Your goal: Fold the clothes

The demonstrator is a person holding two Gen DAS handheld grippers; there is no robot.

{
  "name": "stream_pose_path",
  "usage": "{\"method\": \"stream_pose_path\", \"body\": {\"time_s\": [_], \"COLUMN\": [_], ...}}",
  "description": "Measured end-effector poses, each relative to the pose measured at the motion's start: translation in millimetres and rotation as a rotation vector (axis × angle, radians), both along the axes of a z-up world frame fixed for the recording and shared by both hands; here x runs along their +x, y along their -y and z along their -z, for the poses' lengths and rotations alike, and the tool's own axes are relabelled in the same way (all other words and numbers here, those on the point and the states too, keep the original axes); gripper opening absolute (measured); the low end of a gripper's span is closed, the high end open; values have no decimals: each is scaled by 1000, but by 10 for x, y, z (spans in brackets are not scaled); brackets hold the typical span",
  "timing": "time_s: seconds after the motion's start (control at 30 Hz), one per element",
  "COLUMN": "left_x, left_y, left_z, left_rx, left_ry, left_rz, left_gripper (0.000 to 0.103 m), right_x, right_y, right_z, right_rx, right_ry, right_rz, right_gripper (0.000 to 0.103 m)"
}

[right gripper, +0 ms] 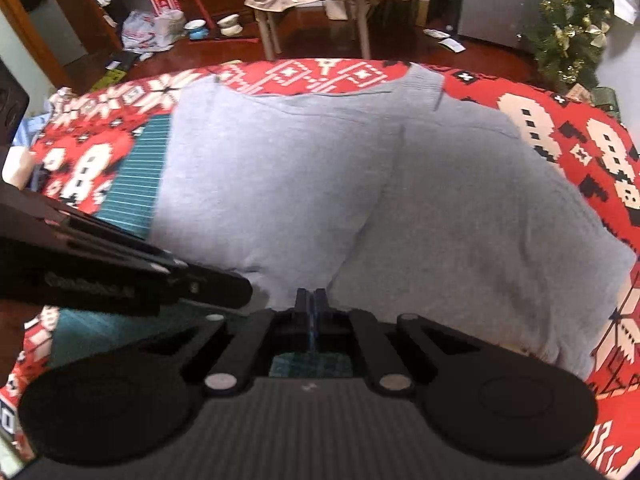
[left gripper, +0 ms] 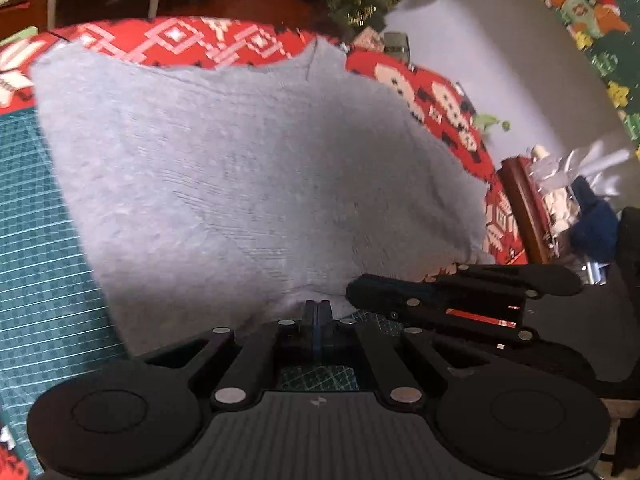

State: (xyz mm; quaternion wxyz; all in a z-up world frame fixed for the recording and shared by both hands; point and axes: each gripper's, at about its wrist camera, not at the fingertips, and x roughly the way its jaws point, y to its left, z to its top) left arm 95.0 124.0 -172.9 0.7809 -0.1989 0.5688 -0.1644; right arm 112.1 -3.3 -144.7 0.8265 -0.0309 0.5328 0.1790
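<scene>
A: Which step is this?

B: A fold in mid-carry, I'd judge. The grey sweater [left gripper: 256, 168] fills the middle of both views, spread over a red patterned cloth [left gripper: 180, 40] and a green grid mat [left gripper: 36, 216] at the left of the left wrist view. Its near edge is bunched at the bottom centre of each frame.

A: And the tongs?

B: The left gripper [left gripper: 318, 309] is clenched, with the sweater's near edge gathered right at its tips. The right gripper [right gripper: 311, 300] is clenched too, its tips at the hem in the right wrist view. Whether cloth sits between either pair of pads I can't see, though the puckering suggests a pinch. The two grippers are just beside each other at the same edge.

A: What does the next move call for?

B: Probably carrying that edge towards the top of the frame, both hands level, then laying it flat before releasing so the layers line up.
</scene>
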Motion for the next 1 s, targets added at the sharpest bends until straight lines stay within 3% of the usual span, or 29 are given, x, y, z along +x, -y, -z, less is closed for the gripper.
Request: {"method": "stream_pose_path", "body": {"time_s": [0.23, 0.43, 0.73, 1.0], "left_x": [27, 172, 335, 419], "left_y": [205, 425, 783, 1036], "left_z": [13, -144, -11, -52], "left_rx": [-1, -20, 42, 30], "left_ry": [-12, 42, 26, 37], "left_rz": [53, 97, 165, 197], "left_gripper": [0, 0, 0, 0], "right_x": [-42, -16, -10, 21], "right_y": [414, 701, 1004, 1366], "right_z": [-2, -108, 30, -67], "right_rx": [-10, 3, -13, 23], "right_ry": [-17, -6, -34, -13], "right_rz": [74, 141, 215, 312], "right_gripper": [0, 4, 3, 5]}}
